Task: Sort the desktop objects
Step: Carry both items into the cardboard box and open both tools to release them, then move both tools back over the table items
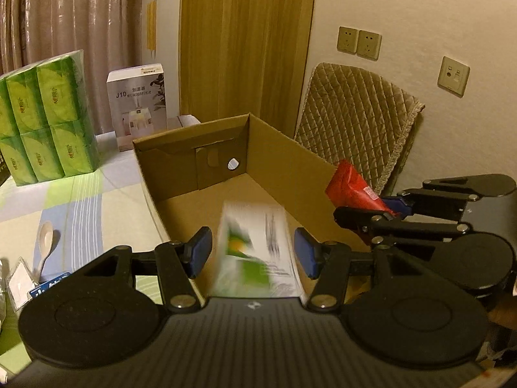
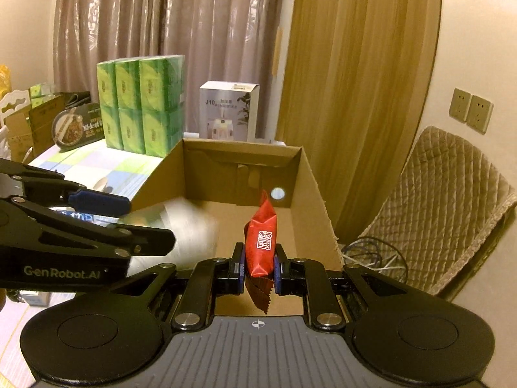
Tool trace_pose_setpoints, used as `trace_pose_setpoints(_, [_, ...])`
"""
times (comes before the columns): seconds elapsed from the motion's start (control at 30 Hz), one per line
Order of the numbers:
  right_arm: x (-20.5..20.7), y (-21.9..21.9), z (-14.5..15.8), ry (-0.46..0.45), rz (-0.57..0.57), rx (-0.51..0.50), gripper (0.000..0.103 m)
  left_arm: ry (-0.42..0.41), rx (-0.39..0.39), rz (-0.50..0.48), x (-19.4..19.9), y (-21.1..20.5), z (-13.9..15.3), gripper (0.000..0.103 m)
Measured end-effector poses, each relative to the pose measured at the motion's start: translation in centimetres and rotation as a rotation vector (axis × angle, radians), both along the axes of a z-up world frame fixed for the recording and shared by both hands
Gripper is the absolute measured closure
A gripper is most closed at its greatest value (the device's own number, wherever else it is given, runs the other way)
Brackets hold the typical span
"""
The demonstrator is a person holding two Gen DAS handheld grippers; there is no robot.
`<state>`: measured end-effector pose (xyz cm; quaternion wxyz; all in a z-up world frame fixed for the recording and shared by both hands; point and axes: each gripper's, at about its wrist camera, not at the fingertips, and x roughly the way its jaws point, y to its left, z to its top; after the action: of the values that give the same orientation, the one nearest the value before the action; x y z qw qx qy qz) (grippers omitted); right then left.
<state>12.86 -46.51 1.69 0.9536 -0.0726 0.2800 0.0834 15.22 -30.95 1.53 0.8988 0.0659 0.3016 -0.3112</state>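
Note:
An open cardboard box (image 1: 290,158) (image 2: 310,194) stands on the table ahead of both grippers. My left gripper (image 1: 252,253) (image 2: 135,223) is open over the box's near edge. A white and green packet (image 1: 255,249) (image 2: 190,236), blurred by motion, sits loose between its blue pads with a gap on each side. My right gripper (image 2: 258,268) (image 1: 392,208) is shut on a red snack packet (image 2: 261,242) (image 1: 352,187), held upright above the box's right side.
A green tissue multipack (image 1: 48,119) (image 2: 142,106) and a white humidifier box (image 1: 137,106) (image 2: 227,110) stand behind the box. A pale spoon (image 1: 45,242) lies on the checked tablecloth at left. A quilted chair (image 1: 355,129) (image 2: 452,210) and cables (image 2: 371,252) are at right.

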Motion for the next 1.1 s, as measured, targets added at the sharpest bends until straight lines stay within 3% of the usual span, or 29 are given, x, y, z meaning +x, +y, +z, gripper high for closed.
trace_pose_setpoints(0.4, [0.5, 0.7, 0.1, -0.029, 0.004, 0.015, 0.088, -0.026, -0.035, 0.07, -0.7, 5.0, 0.9, 0.051])
trace_pose_setpoints(0.5, [0.5, 1.1, 0.5, -0.048, 0.006, 0.017, 0.059, -0.028, -0.039, 0.085, -1.1, 6.0, 0.8, 0.049])
trace_pose_setpoints(0.53, [0.4, 1.1, 0.6, -0.056, 0.005, 0.02, 0.054, -0.028, -0.039, 0.091, -1.3, 6.3, 0.8, 0.049])
trace_pose_setpoints(0.87, [-2.7, 1.3, 0.5, -0.068, -0.003, 0.045, 0.05, -0.013, -0.029, 0.147, -3.9, 10.8, -0.6, 0.045])
trace_pose_setpoints(1.1, [-6.1, 3.4, 1.0, -0.096, 0.02, 0.098, 0.039, 0.006, -0.024, 0.21, -5.6, 14.1, -1.7, 0.042])
